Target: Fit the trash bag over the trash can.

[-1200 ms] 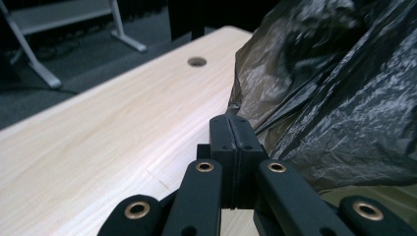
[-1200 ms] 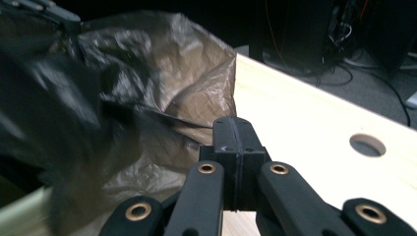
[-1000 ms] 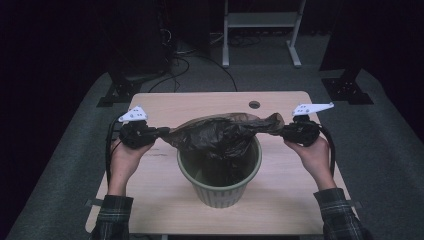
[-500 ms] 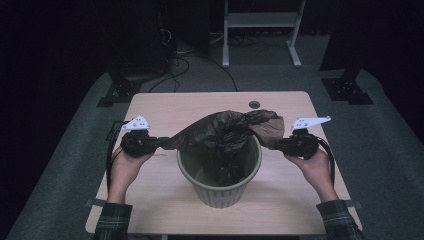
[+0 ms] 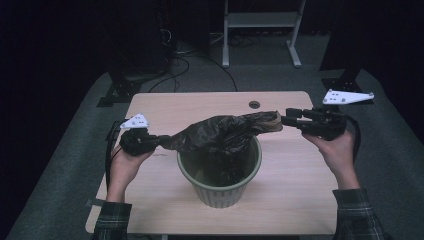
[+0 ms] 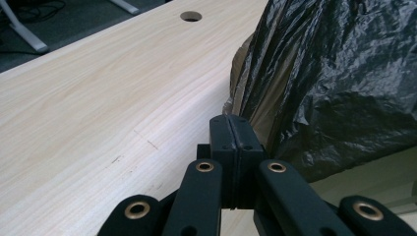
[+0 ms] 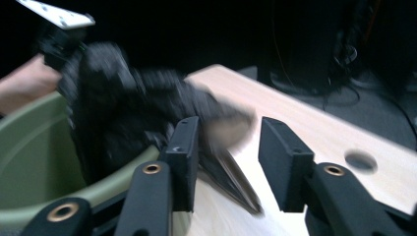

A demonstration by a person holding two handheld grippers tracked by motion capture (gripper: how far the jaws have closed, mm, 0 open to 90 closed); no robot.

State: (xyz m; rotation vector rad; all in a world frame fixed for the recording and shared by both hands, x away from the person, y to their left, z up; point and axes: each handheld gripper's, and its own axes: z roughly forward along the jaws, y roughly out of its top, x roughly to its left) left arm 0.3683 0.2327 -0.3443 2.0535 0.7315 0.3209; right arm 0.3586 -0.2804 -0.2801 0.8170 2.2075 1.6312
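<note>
Over the wooden bench (image 5: pixel 165 107) a black bin bag (image 5: pixel 220 132) stretches across the mouth of the green waste bin (image 5: pixel 220 187), which stands near the middle of the bench, a touch toward six o'clock. The left tongs (image 5: pixel 162 141) sit at nine o'clock from the bin, pressed tight together and pinching the bag's near corner; in the left gripper view the left tongs (image 6: pixel 230 129) show no gap at all between their pads, with the crinkled bag (image 6: pixel 334 83) bunched up just to the right of them and pale bench (image 6: pixel 98 98) running away toward a round cable hole (image 6: pixel 191 16) at twelve o'clock.

Over at two o'clock from the bin, the right tongs (image 5: pixel 287 119) are spread apart, and they have just been opening. The bag's far end lies just beside their tips in the high view. In the right gripper view the right tongs (image 7: pixel 228 147) stand wide with the bag's brownish, blurred tip (image 7: pixel 226 130) in the gap between them, the pads not pressing on it. Beyond it the bag (image 7: pixel 113 108) runs off toward ten o'clock, over the bin's green rim (image 7: pixel 34 123), to the far hand (image 7: pixel 22 83) holding the other end. The bag hangs slack in the middle, dipping onto the bin's rim.
</note>
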